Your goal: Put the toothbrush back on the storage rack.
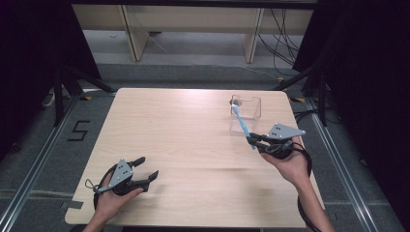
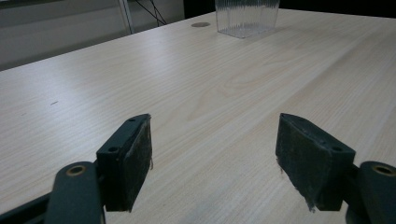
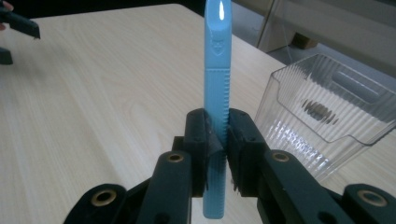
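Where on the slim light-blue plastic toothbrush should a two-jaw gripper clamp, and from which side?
Grip the light-blue plastic toothbrush on its ribbed lower handle, jaws meeting its two side edges, coming from its tail end, as the right gripper does: the handle is narrow and straight there.

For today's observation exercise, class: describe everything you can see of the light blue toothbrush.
The toothbrush is light blue and looks like plastic, with a long slim handle that has a ribbed grip section and a small embossed mark higher up. The right tongs are shut on the handle near its lower end, lifting it off the table. In the high view it slants up, its head end towards the clear ribbed container; whether it touches the container is unclear.
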The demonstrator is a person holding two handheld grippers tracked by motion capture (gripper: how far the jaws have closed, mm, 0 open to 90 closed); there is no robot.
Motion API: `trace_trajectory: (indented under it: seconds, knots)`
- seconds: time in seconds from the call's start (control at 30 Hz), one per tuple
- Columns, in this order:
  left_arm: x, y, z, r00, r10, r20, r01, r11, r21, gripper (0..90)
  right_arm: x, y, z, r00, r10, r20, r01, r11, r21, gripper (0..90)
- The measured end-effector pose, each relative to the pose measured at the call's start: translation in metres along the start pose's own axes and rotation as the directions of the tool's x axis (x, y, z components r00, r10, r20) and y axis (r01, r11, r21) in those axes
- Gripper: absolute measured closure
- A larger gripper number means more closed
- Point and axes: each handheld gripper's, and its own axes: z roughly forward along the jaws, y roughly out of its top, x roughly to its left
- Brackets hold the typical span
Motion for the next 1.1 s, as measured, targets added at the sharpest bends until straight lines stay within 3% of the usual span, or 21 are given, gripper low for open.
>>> trace_trajectory:
  seconds: [0.17, 0.23, 0.3, 0.37, 0.5, 0.67, 0.7, 0.83, 0.9, 1.03, 1.07, 1.1]
  knots:
    - [0.000, 0.000, 0.000, 1.0000, 0.000, 0.000, 0.000, 1.0000, -0.001, 26.8, -0.004, -0.001, -0.002, 0.9986, 0.036, 0.038, -0.034, 0.997, -0.067, 79.1]
    - [0.000, 0.000, 0.000, 1.0000, -0.002, 0.001, 0.002, 1.0000, -0.001, 26.8, -0.004, -0.001, -0.004, 0.9973, 0.062, 0.039, -0.059, 0.996, -0.065, 79.1]
    - [0.000, 0.000, -0.001, 1.0000, 0.004, -0.006, -0.004, 0.9999, 0.011, 26.8, -0.005, -0.002, -0.005, 0.9924, 0.106, 0.062, -0.099, 0.989, -0.112, 79.1]
    - [0.000, 0.000, 0.000, 1.0000, 0.000, 0.001, 0.000, 1.0000, -0.002, 26.8, -0.007, -0.003, -0.006, 0.9892, 0.109, 0.099, -0.095, 0.986, -0.136, 79.1]
    - [0.000, 0.000, 0.000, 1.0000, 0.001, -0.001, -0.001, 1.0000, -0.003, 26.8, -0.007, -0.002, -0.007, 0.9849, 0.129, 0.115, -0.108, 0.979, -0.173, 79.1]
    - [0.000, 0.000, -0.001, 1.0000, 0.005, -0.006, -0.005, 0.9999, 0.009, 26.8, -0.007, -0.001, -0.009, 0.9677, 0.199, 0.154, -0.165, 0.964, -0.210, 79.1]
    - [0.000, 0.000, -0.001, 1.0000, 0.006, -0.006, -0.006, 0.9999, 0.009, 26.8, -0.010, -0.001, -0.008, 0.9680, 0.184, 0.171, -0.142, 0.963, -0.230, 79.1]
    - [0.000, 0.000, -0.001, 1.0000, 0.006, -0.006, -0.006, 0.9999, 0.009, 26.9, -0.011, 0.000, -0.007, 0.9582, 0.211, 0.193, -0.155, 0.951, -0.268, 79.1]
    - [0.000, 0.000, -0.002, 1.0000, 0.007, -0.006, -0.007, 0.9999, 0.009, 26.9, -0.009, 0.001, -0.008, 0.9474, 0.251, 0.199, -0.191, 0.942, -0.277, 79.1]
    - [0.000, 0.000, -0.002, 0.9999, 0.008, -0.006, -0.008, 0.9999, 0.010, 26.9, -0.012, 0.003, -0.007, 0.9394, 0.255, 0.229, -0.176, 0.932, -0.316, 79.1]
    - [0.000, 0.000, -0.002, 1.0000, 0.006, -0.006, -0.006, 0.9999, 0.009, 27.0, -0.013, 0.003, -0.006, 0.9338, 0.269, 0.236, -0.183, 0.927, -0.329, 79.1]
    - [0.000, 0.000, -0.002, 1.0000, 0.006, -0.006, -0.006, 0.9999, 0.009, 26.9, -0.013, 0.004, -0.007, 0.9346, 0.271, 0.231, -0.190, 0.929, -0.318, 79.1]
